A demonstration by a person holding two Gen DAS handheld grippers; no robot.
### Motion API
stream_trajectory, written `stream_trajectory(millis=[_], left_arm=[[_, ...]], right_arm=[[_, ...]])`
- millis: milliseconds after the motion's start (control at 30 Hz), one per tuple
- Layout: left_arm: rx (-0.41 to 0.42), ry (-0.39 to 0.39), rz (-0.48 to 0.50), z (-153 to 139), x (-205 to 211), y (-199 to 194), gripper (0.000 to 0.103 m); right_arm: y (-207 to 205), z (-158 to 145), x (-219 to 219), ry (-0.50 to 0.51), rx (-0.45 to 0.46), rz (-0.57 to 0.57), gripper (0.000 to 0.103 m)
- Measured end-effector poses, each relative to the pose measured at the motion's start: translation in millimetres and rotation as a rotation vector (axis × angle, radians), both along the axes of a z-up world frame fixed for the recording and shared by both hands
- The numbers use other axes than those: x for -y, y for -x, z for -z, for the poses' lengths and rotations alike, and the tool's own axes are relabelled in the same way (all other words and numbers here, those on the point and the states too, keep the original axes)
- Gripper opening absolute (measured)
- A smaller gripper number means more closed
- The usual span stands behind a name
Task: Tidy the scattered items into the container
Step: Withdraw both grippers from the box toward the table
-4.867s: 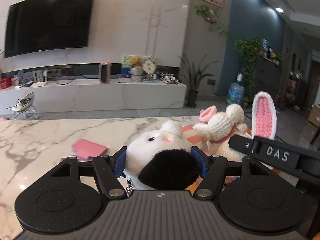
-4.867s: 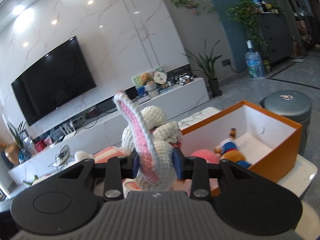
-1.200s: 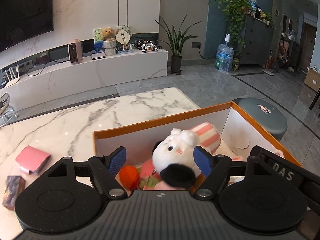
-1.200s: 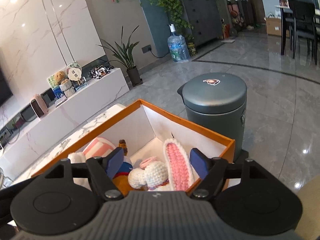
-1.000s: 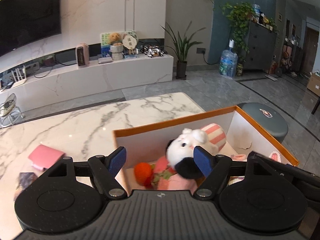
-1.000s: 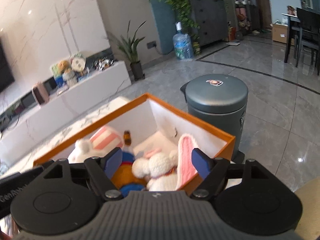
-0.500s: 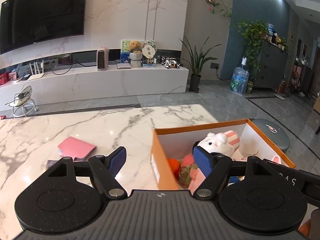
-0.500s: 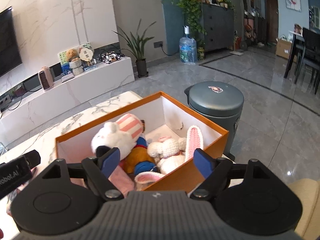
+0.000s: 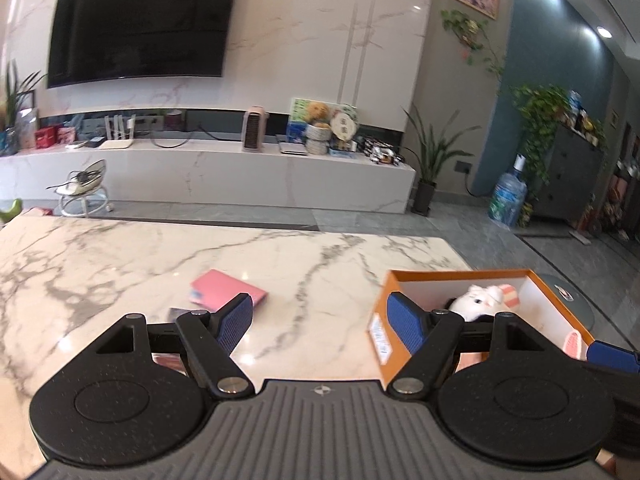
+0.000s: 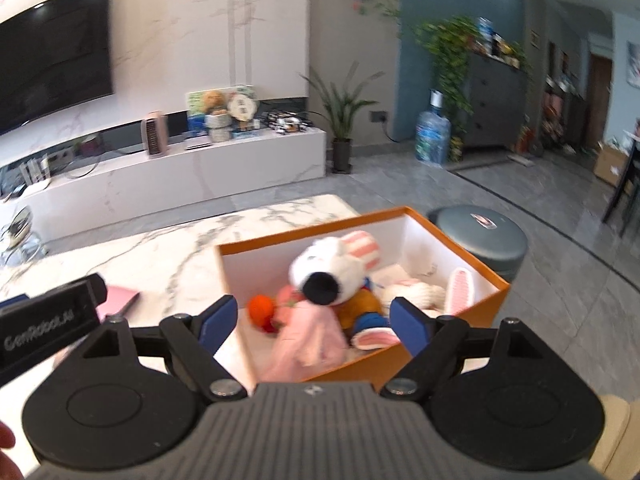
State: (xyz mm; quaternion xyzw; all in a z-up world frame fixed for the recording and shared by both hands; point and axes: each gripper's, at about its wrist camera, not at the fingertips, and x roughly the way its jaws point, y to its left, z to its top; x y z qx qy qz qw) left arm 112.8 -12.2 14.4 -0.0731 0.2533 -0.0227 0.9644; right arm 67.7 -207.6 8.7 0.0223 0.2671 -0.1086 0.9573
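My left gripper (image 9: pixel 320 322) hangs with jaws spread and empty; just ahead and slightly left of my fingers lies the pink wallet (image 9: pixel 228 294), flat on the marble table (image 9: pixel 120 256), long axis slanting left-near to right-far. My right gripper (image 10: pixel 310 322), its jaws just widened and empty, faces the orange box (image 10: pixel 496 292) of plush toys; the left is nearer the wallet.

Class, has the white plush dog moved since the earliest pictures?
Yes. The white plush dog left the left tongs and now lies inside the orange box.
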Motion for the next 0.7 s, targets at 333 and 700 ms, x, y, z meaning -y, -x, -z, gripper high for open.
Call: stream_trajectory(millis=[333,700], left_arm=[[-0.024,0.020,-0.117,15,-63,10,0.087],[-0.113,0.058,-0.189,50,-106,-6,0.088]], right_arm=[[2,10,-76,0.096,0.010,-0.153,0.085],[-22,44,-126,0.133,-0.067,-0.266,0.085]])
